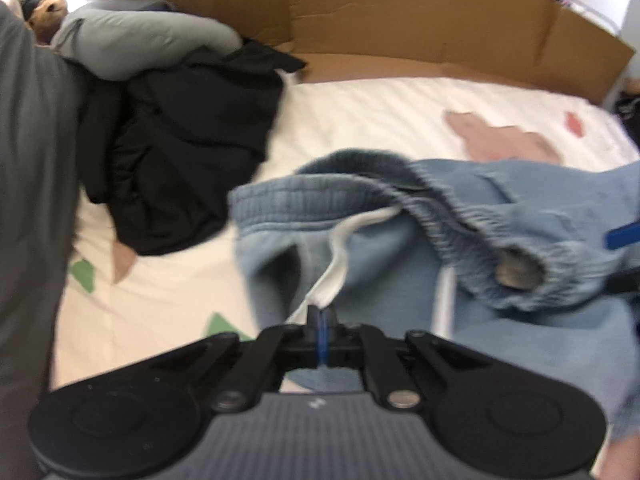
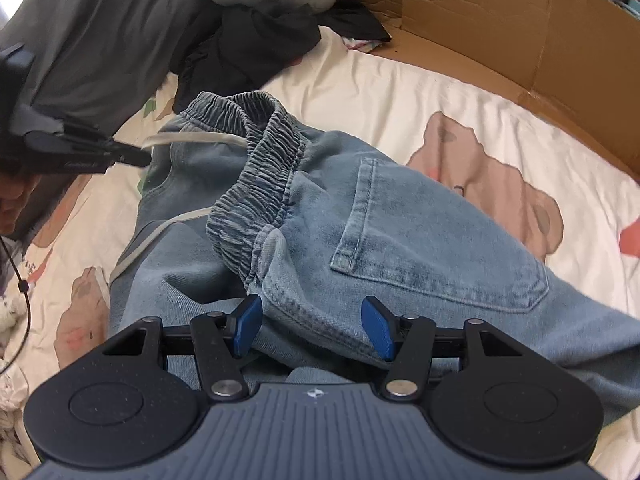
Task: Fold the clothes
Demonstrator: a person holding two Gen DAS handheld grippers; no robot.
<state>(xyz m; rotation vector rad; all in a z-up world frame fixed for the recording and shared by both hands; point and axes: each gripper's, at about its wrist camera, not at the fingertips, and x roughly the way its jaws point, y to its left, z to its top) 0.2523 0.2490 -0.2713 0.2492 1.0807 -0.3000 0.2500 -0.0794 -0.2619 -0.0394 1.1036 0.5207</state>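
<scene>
Light blue denim trousers (image 2: 400,224) with an elastic waistband and a back pocket lie bunched on the bed; they also show in the left wrist view (image 1: 400,248). My left gripper (image 1: 322,320) is shut on the trousers' white drawstring (image 1: 336,260). It also shows from the side in the right wrist view (image 2: 140,158), at the end of the drawstring (image 2: 192,138). My right gripper (image 2: 312,326) is open, its blue pads either side of a fold of the trousers' seam. Its tip shows at the right edge of the left wrist view (image 1: 624,236).
The bed has a white sheet (image 2: 460,100) with bear prints. A heap of black clothes (image 1: 180,152) and a grey pillow (image 1: 140,40) lie at the far left. A cardboard wall (image 1: 400,12) runs along the back. Grey fabric (image 1: 32,200) fills the left edge.
</scene>
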